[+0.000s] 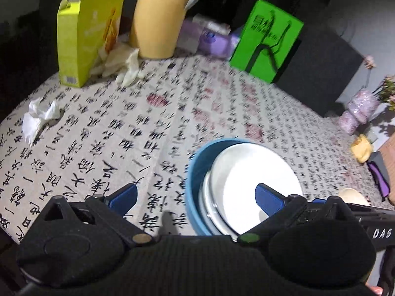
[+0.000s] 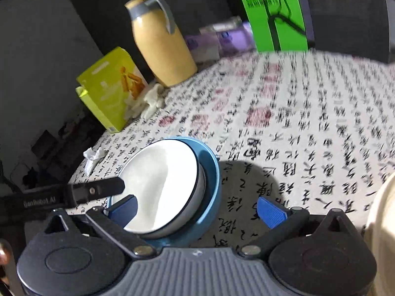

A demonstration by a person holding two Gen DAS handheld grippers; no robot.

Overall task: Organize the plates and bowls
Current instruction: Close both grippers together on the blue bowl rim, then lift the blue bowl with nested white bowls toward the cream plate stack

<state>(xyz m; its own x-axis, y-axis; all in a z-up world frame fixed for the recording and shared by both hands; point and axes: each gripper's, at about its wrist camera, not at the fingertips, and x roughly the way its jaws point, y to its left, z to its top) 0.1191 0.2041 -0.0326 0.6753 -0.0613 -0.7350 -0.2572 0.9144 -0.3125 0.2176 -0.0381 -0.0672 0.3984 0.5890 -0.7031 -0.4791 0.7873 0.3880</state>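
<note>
A white bowl (image 1: 249,180) sits nested inside a blue dish (image 1: 195,172) on the calligraphy-print tablecloth (image 1: 111,143). My left gripper (image 1: 196,198) is open and straddles the dish's left rim, with its right finger over the white bowl. In the right wrist view the same white bowl (image 2: 160,180) rests in the blue dish (image 2: 211,187). My right gripper (image 2: 197,209) is open too, its left finger above the bowl and its right finger over the cloth. Neither gripper holds anything.
At the table's far side stand a yellow carton (image 1: 86,34), a tan jug (image 1: 160,17), purple packs (image 1: 212,39) and a green bag (image 1: 266,39). Pale gloves (image 1: 128,69) and a crumpled tissue (image 1: 37,120) lie at the left. A cream round object (image 1: 350,196) is at the right.
</note>
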